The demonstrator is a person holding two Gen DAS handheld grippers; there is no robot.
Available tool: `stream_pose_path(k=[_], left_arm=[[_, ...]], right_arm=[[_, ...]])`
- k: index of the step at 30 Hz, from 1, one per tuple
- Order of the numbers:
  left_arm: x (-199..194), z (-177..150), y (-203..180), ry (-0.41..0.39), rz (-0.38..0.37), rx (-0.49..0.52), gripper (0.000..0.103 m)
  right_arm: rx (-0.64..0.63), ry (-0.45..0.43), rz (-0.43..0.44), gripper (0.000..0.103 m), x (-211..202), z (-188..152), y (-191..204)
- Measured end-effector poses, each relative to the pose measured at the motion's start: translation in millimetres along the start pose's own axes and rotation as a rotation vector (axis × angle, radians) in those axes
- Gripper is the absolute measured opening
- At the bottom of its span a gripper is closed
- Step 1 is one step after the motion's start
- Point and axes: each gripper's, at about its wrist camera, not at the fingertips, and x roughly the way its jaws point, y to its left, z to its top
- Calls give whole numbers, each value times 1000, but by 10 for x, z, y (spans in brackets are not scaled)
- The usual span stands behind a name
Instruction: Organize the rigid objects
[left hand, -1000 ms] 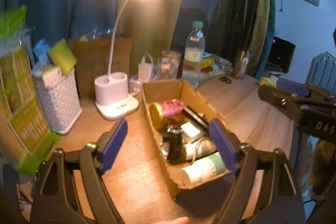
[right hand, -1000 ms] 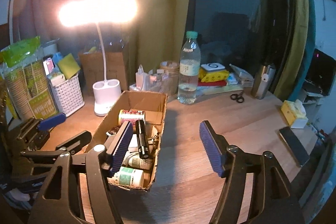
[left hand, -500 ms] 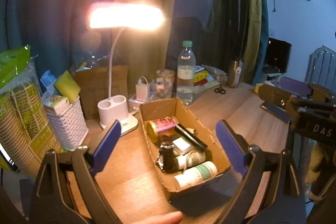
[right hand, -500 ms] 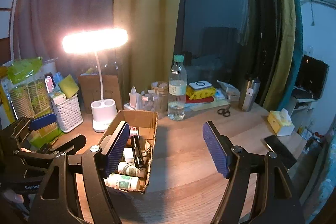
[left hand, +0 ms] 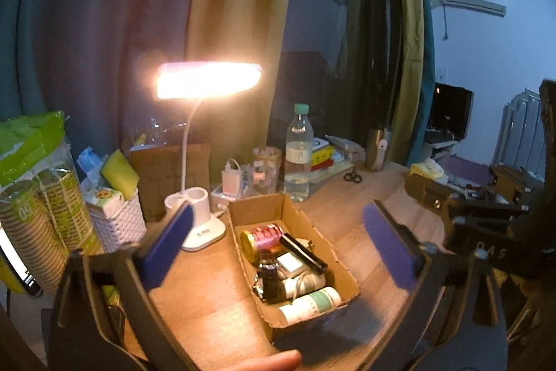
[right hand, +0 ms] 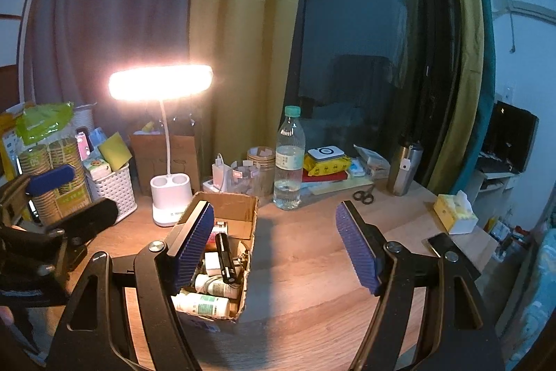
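A wooden desk (right hand: 305, 266) stands before drawn curtains and a dark window. The left gripper (left hand: 278, 244) is opening, nothing between its jaws; the right gripper (right hand: 274, 247) is spread and empty. Between them sits a cardboard box (left hand: 305, 221) holding a flashlight (left hand: 302, 252), tin and bottles. Behind it glows a desk lamp (right hand: 161, 86), beside a water bottle (right hand: 289, 159).

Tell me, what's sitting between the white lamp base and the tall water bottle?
A white charger plug and glass jars sit between lamp base and water bottle, clearest in the right wrist view.
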Motion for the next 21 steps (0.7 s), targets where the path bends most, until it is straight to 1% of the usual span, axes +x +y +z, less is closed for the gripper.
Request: stream_pose_path(k=[6, 21], left_arm=[[-16, 40, 69, 4, -1, -35, 102], [-20, 42, 77, 4, -2, -32, 102]], right_arm=[[-3, -2, -8, 76, -21, 8, -6], [-5, 5, -6, 76, -20, 0, -7]])
